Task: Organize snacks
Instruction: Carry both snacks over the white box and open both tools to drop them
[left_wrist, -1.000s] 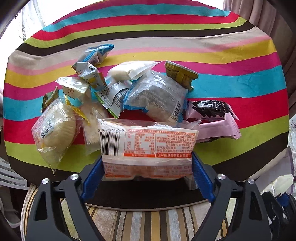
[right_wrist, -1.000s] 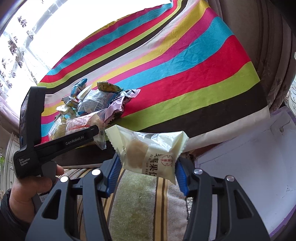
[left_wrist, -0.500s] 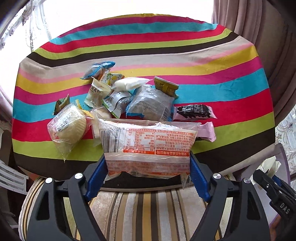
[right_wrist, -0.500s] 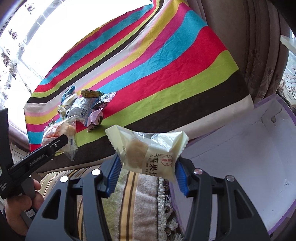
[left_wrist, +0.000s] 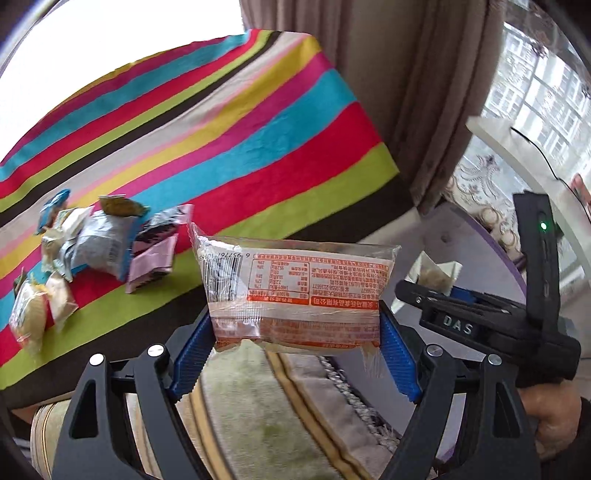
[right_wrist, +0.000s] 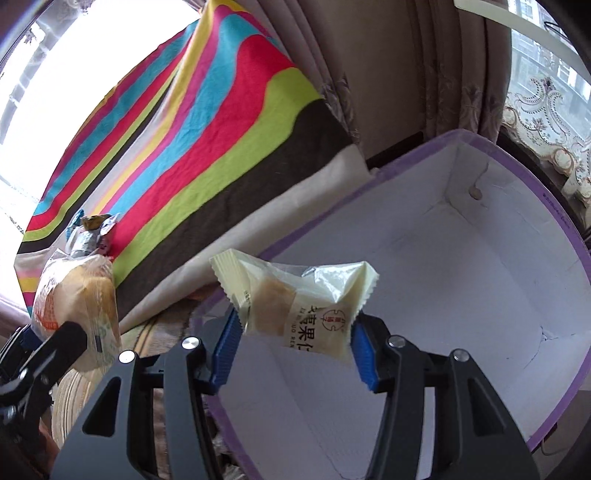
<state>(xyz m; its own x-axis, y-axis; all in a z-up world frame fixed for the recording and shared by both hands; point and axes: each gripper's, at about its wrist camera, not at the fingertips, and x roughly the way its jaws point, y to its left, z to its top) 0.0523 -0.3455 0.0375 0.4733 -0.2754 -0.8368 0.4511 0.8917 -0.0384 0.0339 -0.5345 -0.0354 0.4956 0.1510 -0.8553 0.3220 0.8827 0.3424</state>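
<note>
Snacks are sitting in three places: most are lying in a loose pile (left_wrist: 99, 236) at the left of the left wrist view, on the striped cloth (left_wrist: 258, 147), and one is riding in each gripper. At the lower centre of that view the left gripper (left_wrist: 295, 347) is clamping a wide clear bread packet (left_wrist: 295, 291) with orange print and a barcode, its blue pads (left_wrist: 192, 354) pressing on the packet's two short ends, so the jaws are standing wide apart but are full. At the right edge of the same view a hand (left_wrist: 550, 417) is gripping the black handle of the right gripper. In the right wrist view the right gripper (right_wrist: 291, 350) is pinching a small cream pastry packet (right_wrist: 295, 299) with red characters at lower centre, the jaws standing at a middling width and both pads touching the wrapper's sides. Behind and below that packet the white inside of a purple-edged box (right_wrist: 480, 277) is filling the right half of the frame; the packet is hanging over the box's near left corner, though whether it is already below the rim is hard to judge from this angle. At the left edge of this view the bread packet is showing again, with the pile of snacks beyond it on the cloth.
</note>
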